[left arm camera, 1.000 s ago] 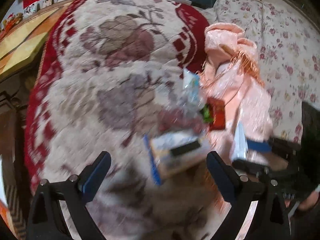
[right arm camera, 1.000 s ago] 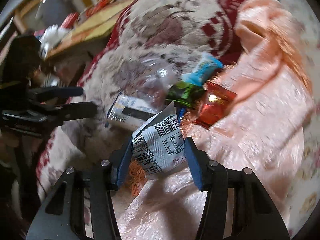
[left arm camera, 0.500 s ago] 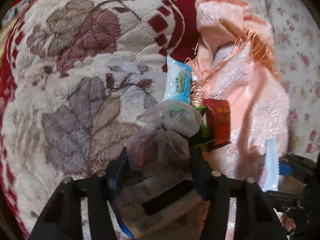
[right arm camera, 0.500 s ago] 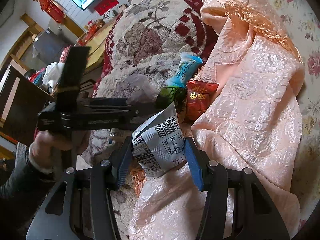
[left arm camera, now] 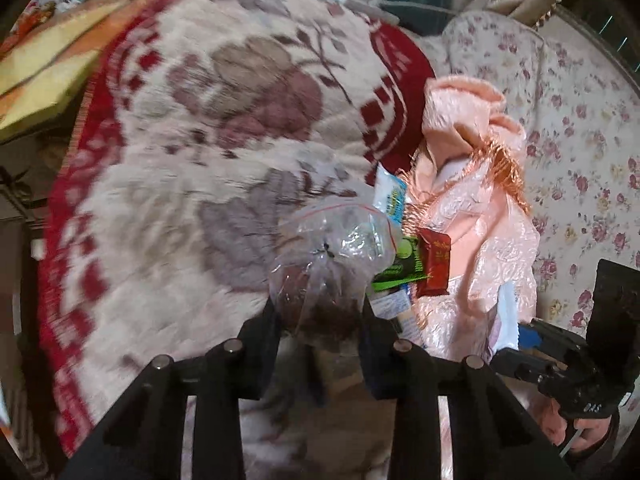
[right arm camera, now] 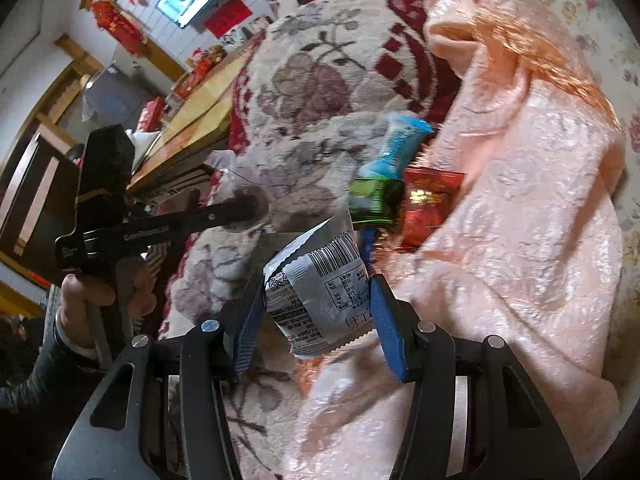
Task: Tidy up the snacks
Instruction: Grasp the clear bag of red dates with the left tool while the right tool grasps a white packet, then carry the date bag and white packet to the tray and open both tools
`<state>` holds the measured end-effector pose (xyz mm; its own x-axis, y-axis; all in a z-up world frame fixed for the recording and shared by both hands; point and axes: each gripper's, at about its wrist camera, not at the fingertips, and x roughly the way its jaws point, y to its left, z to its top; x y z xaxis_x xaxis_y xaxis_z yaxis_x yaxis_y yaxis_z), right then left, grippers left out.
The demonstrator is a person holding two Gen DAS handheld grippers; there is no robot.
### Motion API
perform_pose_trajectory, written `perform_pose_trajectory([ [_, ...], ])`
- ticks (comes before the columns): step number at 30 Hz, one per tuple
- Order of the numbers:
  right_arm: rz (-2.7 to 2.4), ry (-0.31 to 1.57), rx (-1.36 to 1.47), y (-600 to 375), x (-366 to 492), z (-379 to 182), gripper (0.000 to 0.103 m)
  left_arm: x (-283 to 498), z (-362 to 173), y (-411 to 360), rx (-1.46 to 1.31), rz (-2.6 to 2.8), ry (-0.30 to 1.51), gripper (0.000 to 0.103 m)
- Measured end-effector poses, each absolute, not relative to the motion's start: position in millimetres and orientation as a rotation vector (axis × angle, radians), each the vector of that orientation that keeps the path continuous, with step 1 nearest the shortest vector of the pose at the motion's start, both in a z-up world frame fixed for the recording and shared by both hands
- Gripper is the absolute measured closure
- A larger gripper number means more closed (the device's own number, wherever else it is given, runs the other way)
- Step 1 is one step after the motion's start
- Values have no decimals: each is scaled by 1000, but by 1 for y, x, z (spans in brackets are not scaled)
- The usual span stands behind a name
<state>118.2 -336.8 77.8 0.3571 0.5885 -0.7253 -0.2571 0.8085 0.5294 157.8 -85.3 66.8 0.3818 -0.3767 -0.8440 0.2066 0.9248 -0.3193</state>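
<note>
My left gripper (left arm camera: 320, 316) has its jaws closing on a clear zip bag (left arm camera: 332, 248) with dark red contents, and both pads press its lower part. My right gripper (right arm camera: 316, 316) is shut on a grey snack packet (right arm camera: 320, 292) with a barcode, held above the bed. Just past the bag lie a light blue packet (left arm camera: 390, 196), a green packet (left arm camera: 400, 264) and a red packet (left arm camera: 434, 268). A white box (left arm camera: 394, 308) peeks out beneath them. In the right wrist view the left gripper (right arm camera: 244, 208) reaches in from the left.
A fleece blanket (left arm camera: 200, 160) with red and brown flowers covers the bed's left part. A crumpled pink quilted cloth (right arm camera: 520, 240) lies to the right of the snacks. A wooden table edge (right arm camera: 192, 120) stands beyond the bed. A person's hand (right arm camera: 92, 292) holds the left gripper's handle.
The left gripper went from wide open over the white box to closed around the clear bag, then pulled back with it. The right gripper rolled slightly and kept the grey packet.
</note>
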Motion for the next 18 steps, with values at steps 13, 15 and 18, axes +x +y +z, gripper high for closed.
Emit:
perform_pose_trajectory([
  [13,722,1076,333,-236,80,79,51,67,104,6,-90,-103,988,66],
  [15,757,1085,327,-214,76,80,51,52,111,23,-94,-65,974,66],
  [18,808,1087,309,-182,68,84,52,32,121,50,-83,1,942,66],
])
